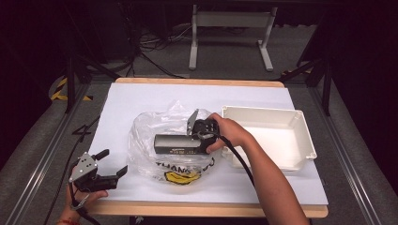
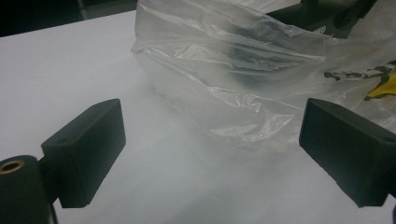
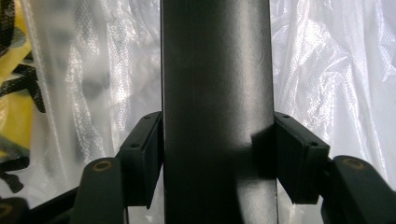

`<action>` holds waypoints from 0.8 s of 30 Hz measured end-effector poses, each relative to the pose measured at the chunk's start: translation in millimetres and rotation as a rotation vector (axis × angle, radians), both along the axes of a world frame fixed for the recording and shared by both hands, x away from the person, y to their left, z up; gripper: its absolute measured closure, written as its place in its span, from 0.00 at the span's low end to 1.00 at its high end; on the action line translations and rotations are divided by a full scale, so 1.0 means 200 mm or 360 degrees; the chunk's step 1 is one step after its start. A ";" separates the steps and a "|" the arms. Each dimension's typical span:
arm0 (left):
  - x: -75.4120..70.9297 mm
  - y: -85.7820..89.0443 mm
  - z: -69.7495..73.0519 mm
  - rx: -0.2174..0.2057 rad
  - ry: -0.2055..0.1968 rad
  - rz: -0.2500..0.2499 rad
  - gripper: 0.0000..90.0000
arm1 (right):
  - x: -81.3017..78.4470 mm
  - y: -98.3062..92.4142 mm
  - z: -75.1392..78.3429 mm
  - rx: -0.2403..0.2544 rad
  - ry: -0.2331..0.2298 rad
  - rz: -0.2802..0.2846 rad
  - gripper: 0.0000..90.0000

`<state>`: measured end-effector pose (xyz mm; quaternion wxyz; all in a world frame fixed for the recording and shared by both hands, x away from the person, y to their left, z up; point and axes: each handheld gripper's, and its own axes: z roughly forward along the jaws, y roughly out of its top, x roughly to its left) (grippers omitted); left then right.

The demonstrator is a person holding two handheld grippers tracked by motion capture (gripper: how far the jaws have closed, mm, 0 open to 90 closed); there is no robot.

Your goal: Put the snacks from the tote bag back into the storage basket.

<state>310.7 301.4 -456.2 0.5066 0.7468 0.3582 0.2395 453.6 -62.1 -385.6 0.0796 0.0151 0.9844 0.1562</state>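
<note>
A long black box (image 1: 177, 143) lies level over the crumpled clear plastic bag (image 1: 145, 126) with yellow and black print at the middle of the table. My right gripper (image 1: 199, 140) is shut on the box's right end. In the right gripper view both pads press the sides of the box (image 3: 215, 93), with the bag (image 3: 327, 70) behind it. My left gripper (image 1: 114, 161) rests at the table's front left corner, open and holding nothing. In the left gripper view its jaws stand wide apart around (image 2: 210, 149), pointing at the bag (image 2: 233, 70), where the box shows as a dark shape through the plastic.
A white plastic bin (image 1: 263, 110) stands to the right of the bag, close to the right hand. White paper (image 1: 136, 96) covers the wooden tabletop. Table legs and cables lie on the floor beyond the far edge.
</note>
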 end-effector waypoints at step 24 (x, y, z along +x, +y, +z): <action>0.00 0.00 0.00 0.0001 0.0003 0.0001 0.09 | -0.03 -0.04 0.11 0.0123 -0.0074 0.0079 0.48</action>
